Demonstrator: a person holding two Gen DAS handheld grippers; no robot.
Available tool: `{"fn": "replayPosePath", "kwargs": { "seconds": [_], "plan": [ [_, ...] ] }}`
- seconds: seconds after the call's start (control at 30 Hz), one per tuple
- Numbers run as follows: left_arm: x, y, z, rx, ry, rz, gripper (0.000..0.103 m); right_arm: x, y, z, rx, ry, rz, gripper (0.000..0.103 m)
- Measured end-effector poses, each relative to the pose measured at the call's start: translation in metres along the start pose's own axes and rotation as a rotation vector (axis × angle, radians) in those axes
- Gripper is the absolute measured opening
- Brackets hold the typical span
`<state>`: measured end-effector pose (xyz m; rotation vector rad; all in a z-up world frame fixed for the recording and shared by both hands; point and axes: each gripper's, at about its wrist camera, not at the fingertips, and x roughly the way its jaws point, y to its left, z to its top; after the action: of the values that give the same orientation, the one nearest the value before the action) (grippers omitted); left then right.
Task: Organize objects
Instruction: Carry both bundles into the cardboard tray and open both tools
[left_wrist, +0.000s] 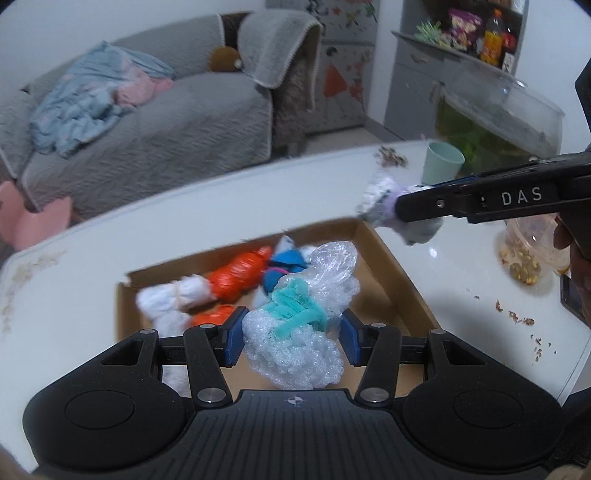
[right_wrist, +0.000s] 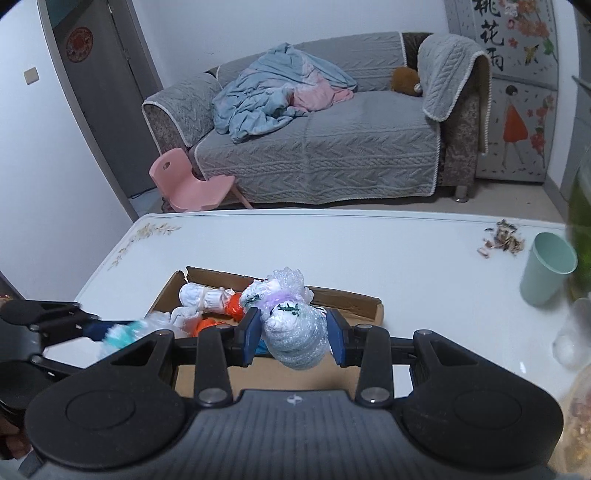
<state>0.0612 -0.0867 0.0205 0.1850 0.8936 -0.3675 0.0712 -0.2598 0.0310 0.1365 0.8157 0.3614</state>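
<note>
My left gripper (left_wrist: 291, 336) is shut on a bubble-wrap bundle tied with a teal pipe cleaner (left_wrist: 295, 325), held above the shallow cardboard box (left_wrist: 388, 258). My right gripper (right_wrist: 293, 334) is shut on a bubble-wrap bundle tied with a purple band (right_wrist: 291, 325), also over the cardboard box (right_wrist: 354, 295). In the left wrist view the right gripper (left_wrist: 402, 210) reaches in from the right with its purple-tied bundle (left_wrist: 380, 201). Inside the box lie white bundles (right_wrist: 203, 297), orange bundles (left_wrist: 240, 275) and a blue one (left_wrist: 286, 258).
A mint cup (right_wrist: 546, 273) stands at the table's right, near scattered shell scraps (right_wrist: 504, 238). A clear bowl of nuts (left_wrist: 524, 254) sits by the right hand, crumbs (left_wrist: 517, 317) beside it. A fish tank (left_wrist: 491, 122), grey sofa (right_wrist: 314, 147) and pink chair (right_wrist: 188, 181) lie beyond the white table (right_wrist: 295, 240).
</note>
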Motion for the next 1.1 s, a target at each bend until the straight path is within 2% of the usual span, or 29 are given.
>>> {"fn": "replayPosePath", "kwargs": {
  "seconds": [0.2, 0.47, 0.73, 1.1],
  "plan": [
    [0.058, -0.004, -0.01, 0.005, 0.082, -0.021, 0.058, 0.036, -0.007, -0.016, -0.015, 0.114, 0.006, 0.035],
    [0.105, -0.017, -0.011, 0.029, 0.146, -0.039, 0.058, 0.064, -0.012, -0.019, -0.009, 0.213, -0.016, 0.035],
    [0.128, -0.011, -0.004, 0.033, 0.155, -0.03, 0.058, 0.083, -0.023, -0.017, -0.021, 0.25, -0.037, 0.035],
    [0.144, -0.008, 0.006, -0.009, 0.145, -0.014, 0.059, 0.096, -0.028, -0.016, -0.026, 0.272, -0.058, 0.037]
  ]
}}
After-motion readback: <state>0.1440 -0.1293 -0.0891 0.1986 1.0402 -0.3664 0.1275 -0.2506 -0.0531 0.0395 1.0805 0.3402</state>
